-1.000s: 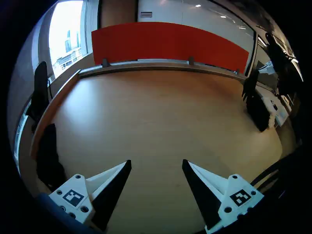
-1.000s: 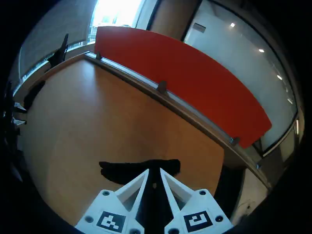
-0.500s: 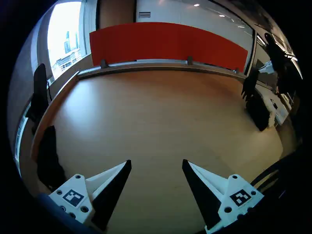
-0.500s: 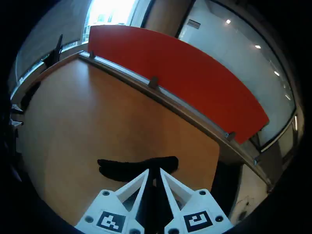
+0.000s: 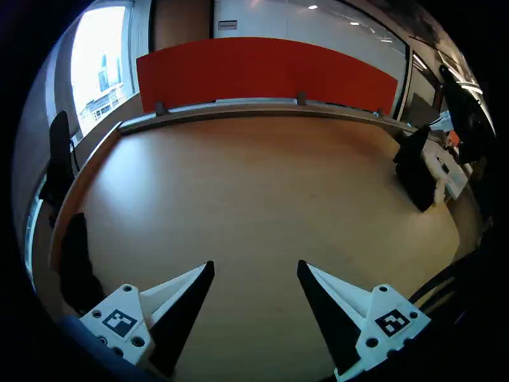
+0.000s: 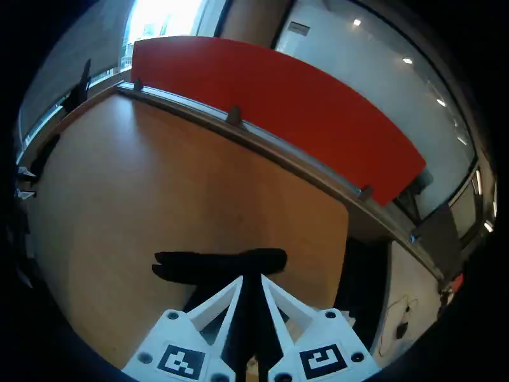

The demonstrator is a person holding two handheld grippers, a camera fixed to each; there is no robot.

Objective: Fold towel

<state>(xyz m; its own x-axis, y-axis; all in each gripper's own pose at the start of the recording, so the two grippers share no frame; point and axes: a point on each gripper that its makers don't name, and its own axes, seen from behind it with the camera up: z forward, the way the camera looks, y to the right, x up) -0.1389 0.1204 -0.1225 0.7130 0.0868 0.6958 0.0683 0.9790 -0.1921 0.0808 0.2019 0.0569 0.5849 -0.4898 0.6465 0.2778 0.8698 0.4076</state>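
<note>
— How did the right gripper (image 6: 251, 280) stand?

— Its fingers were drawn almost together, and a fold of the black towel (image 6: 216, 262) was pinched between them. The rest of the cloth showed as a dark band just beyond the fingertips. It ran crosswise over the wooden table (image 6: 159, 178), near that table's right-hand end in the right gripper view.

— And the left gripper (image 5: 254, 263)?

— Its fingers were spread wide above bare wood.

— What lay farther off?

— In the left gripper view a dark shape (image 5: 415, 173) sat at the table's right edge, but it could not be made out. Behind the far rail stood a red divider panel (image 5: 267, 67), with a bright window (image 5: 95, 70) to its left.
</note>
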